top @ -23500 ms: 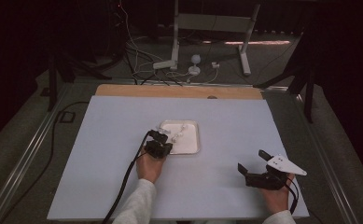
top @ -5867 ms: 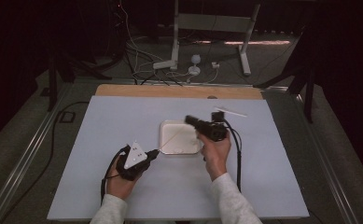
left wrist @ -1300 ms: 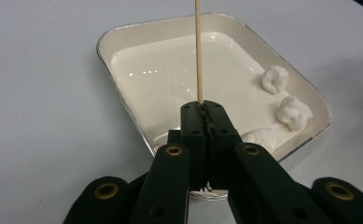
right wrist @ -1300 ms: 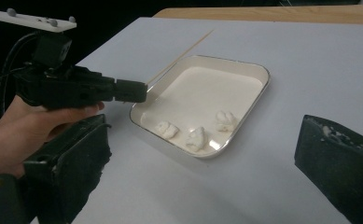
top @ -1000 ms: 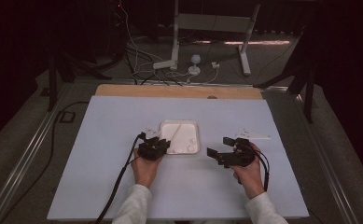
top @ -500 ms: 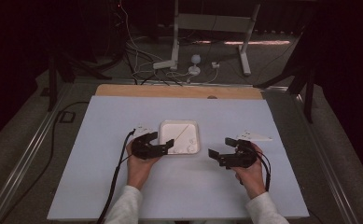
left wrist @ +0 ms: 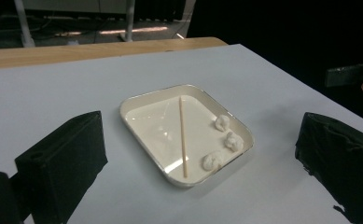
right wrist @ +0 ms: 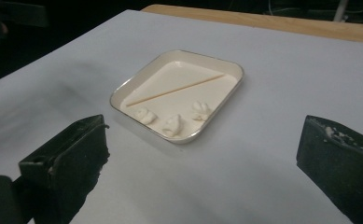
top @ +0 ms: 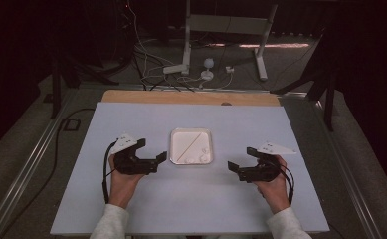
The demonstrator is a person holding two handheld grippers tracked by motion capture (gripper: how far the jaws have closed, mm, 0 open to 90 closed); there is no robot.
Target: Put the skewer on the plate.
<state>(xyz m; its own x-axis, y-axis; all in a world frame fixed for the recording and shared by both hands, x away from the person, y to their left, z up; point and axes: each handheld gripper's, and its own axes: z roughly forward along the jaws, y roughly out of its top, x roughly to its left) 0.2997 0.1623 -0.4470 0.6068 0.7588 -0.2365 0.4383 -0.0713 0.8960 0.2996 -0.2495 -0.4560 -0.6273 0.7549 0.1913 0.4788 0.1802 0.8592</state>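
Left claw (top: 153,160): jaws spread wide, empty, just left of tray. Tray (top: 178,135): white, square, rounded corners, shallow rim, unlabelled; mid-tabletop (top: 131,209), between both claws. Contents: one thin wooden stick (top: 190,147) laid diagonally; three small white lumps (top: 201,155) along one edge. Right claw (top: 241,164): jaws spread wide, empty, right of tray.

Items seen from the high view, clock bearings taken from the table's centre:

1. Table (top: 196,199): pale blue-grey top, rectangular.
2. Wooden strip (top: 181,97): light brown, along the table's far edge, 12 o'clock.
3. White metal stand (top: 226,23): on the floor beyond the table, 12 o'clock.
4. Loose cables (top: 146,69): tangled on the floor, 11 o'clock.
5. Small white round object (top: 208,63): on the floor beside the stand's foot, 12 o'clock.
6. Small black box (top: 69,124): on the floor, 10 o'clock.
7. Metal rails: one at 9 o'clock (top: 27,169), one at 3 o'clock (top: 345,174).
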